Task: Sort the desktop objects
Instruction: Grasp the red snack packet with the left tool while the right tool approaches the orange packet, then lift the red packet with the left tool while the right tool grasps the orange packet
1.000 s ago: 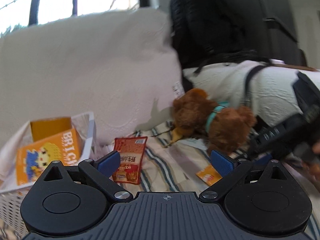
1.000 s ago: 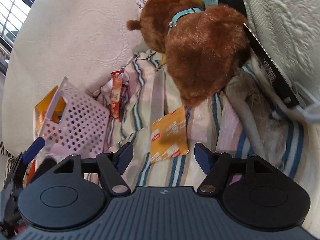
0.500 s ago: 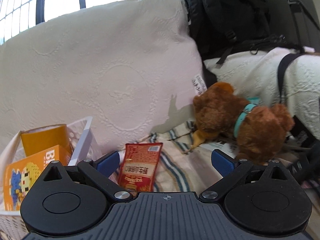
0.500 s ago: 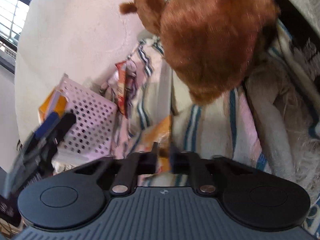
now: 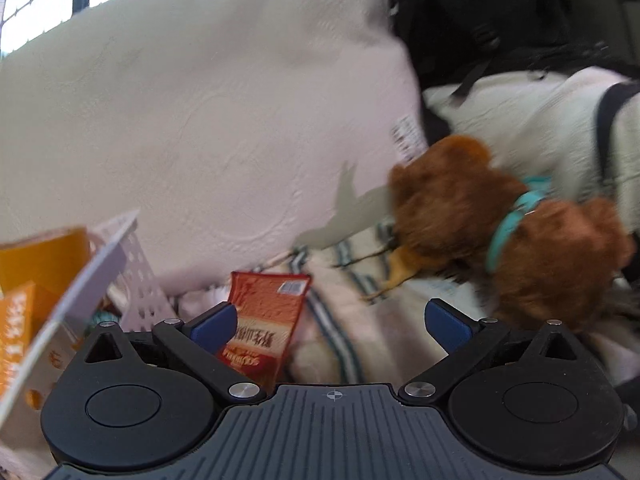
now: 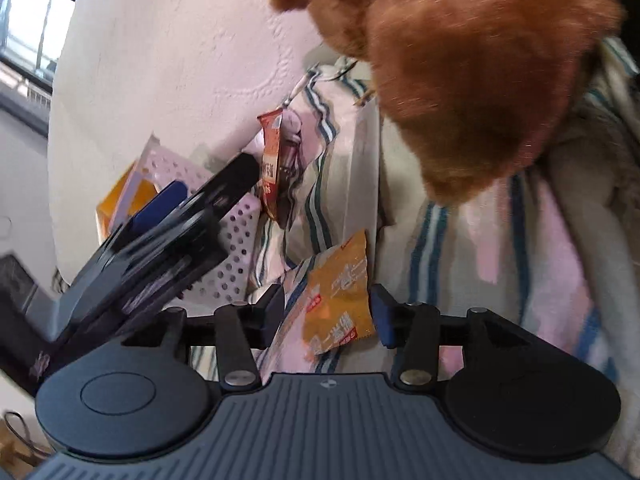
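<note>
While the right tongs [image 6: 328, 316] point down at the striped blanket [image 6: 460, 248], their jaws are opening, with an orange snack packet [image 6: 340, 292] lying between the 2 dark pads; neither pad presses on it, and the packet rests crumpled on the blanket. Just above it in the right wrist view sits a brown plush dog [image 6: 472, 80] with a teal collar, close to a pale quilted cushion [image 6: 168, 60].

To the left, a red snack packet [image 6: 272, 168] stands on edge between the blanket folds and a white perforated basket [image 6: 236, 236]. The left tongs [image 6: 192, 204] reach in blurred beside that basket, near the red packet.

From the left wrist view, the left tongs [image 5: 328, 320] stand wide apart with nothing between the blue pads. The red snack packet [image 5: 268, 320] leans just behind the left pad, whether touching it I cannot tell. The basket [image 5: 120, 264] at the left edge holds orange boxes [image 5: 36, 264]. The plush dog [image 5: 520, 240] lies to the right on the blanket [image 5: 360, 320], with a black backpack [image 5: 500, 12] behind.
</note>
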The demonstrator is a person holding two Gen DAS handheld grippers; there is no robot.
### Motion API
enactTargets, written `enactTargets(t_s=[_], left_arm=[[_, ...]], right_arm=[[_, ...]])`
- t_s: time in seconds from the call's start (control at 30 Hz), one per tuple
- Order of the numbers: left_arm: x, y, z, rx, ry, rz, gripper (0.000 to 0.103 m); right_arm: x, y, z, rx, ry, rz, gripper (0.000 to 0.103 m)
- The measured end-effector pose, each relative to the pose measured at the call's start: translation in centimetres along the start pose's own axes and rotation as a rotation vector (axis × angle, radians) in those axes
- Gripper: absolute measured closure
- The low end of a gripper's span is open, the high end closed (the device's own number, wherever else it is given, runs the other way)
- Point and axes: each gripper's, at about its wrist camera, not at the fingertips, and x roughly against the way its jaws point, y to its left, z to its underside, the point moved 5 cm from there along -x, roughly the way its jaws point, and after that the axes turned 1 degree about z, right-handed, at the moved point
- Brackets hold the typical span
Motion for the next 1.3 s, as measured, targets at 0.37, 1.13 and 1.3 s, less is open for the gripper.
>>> enactTargets(t_s=[0.37, 1.13, 1.3], left_arm=[[-7.8, 0.7, 1.3, -0.088, 0.108, -0.212, 0.000], [-2.6, 2.0, 1.2, -0.009, -0.036, -0.010, 0.103], [1.9, 1.3, 0.8, -0.029, -0.106, 0.038, 0.103]], right_arm=[[0.0, 3.7, 1.4, 0.303, -0.062, 0.241, 0.103], [5.9, 4.8, 1.4, 0.277, -0.225, 0.233, 0.103], [7.0, 5.3, 1.0, 0.267, -0.259, 0.229, 0.103]])
